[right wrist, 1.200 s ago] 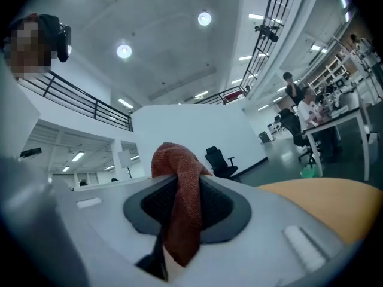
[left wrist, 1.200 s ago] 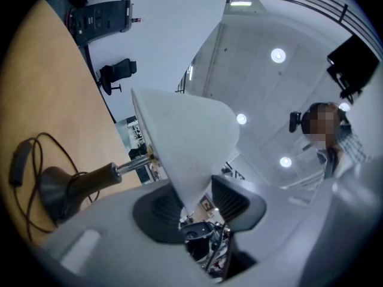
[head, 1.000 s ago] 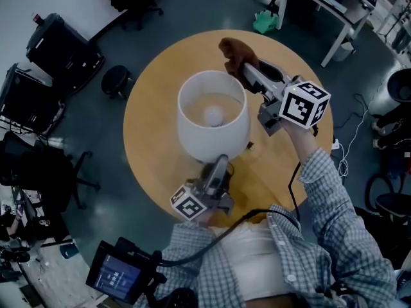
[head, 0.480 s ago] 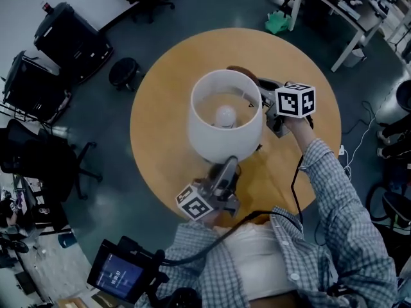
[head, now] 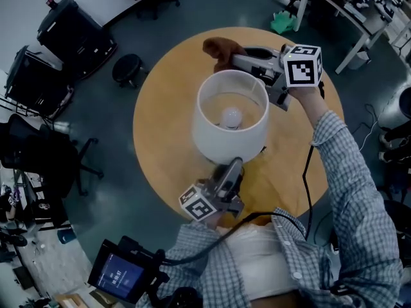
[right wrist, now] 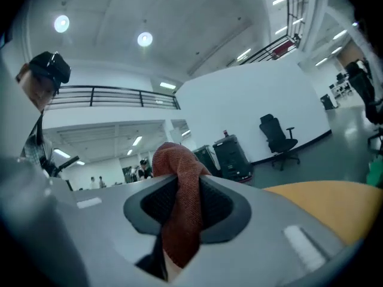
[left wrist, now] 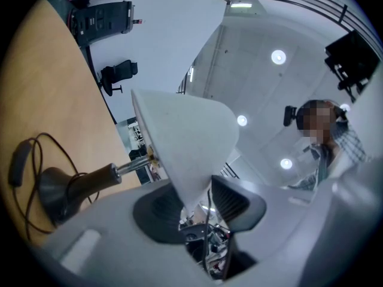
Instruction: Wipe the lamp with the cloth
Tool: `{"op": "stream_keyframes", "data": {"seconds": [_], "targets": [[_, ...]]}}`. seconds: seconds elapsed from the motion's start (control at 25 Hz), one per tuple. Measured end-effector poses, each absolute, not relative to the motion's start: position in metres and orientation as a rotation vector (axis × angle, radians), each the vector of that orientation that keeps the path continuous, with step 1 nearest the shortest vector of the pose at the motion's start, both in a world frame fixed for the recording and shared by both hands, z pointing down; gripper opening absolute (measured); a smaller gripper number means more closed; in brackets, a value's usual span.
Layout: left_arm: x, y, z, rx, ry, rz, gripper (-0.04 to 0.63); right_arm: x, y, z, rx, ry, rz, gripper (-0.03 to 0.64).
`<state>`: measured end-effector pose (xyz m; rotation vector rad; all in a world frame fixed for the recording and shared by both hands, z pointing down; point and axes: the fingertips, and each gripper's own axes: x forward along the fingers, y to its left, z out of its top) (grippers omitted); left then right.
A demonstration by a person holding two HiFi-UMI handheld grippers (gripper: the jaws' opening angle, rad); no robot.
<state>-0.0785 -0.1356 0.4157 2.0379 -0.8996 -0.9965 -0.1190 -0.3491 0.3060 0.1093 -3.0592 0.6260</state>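
A table lamp with a white shade point(head: 230, 122) stands on the round wooden table point(head: 160, 140); its bulb point(head: 231, 116) shows through the open top. My left gripper point(head: 235, 167) is shut on the shade's near lower rim point(left wrist: 190, 187), and the dark lamp base point(left wrist: 57, 190) and stem show beyond it. My right gripper point(head: 235, 59) is shut on a brown cloth point(head: 219, 49), which bunches out past the jaws point(right wrist: 179, 211) at the far side of the shade. The cloth hangs just behind the shade's far rim; whether they touch I cannot tell.
The lamp's cord and inline switch point(left wrist: 21, 160) lie on the table. Black office chairs point(head: 125, 72), black cases point(head: 74, 34) and desks point(head: 334, 8) surround the table on the grey floor. A green item point(head: 282, 23) lies on the floor at the back.
My right gripper dipped down beside the shade's right side, then swung back up and left to the shade's far side with the cloth. The left gripper kept its hold on the rim.
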Motion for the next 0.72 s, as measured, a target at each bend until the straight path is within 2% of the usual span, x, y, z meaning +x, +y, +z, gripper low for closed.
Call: {"op": "stream_keyframes", "data": {"seconds": [0.16,0.4,0.72], "targets": [[-0.079,-0.133,0.413,2.040,-0.897,-0.996,0.135,-0.141,-0.339,0.336,-0.069,-2.845,0.473,0.103],[-0.076,-0.130,0.415,2.048,-0.889,-0.988,0.135,-0.150,-0.341,0.414,-0.115,-2.576,0.475,0.103],[-0.076,-0.133,0.415,2.046,-0.894,-0.990,0.135,-0.171,-0.333,0.394,-0.334,-2.408,0.183,0.103]]}}
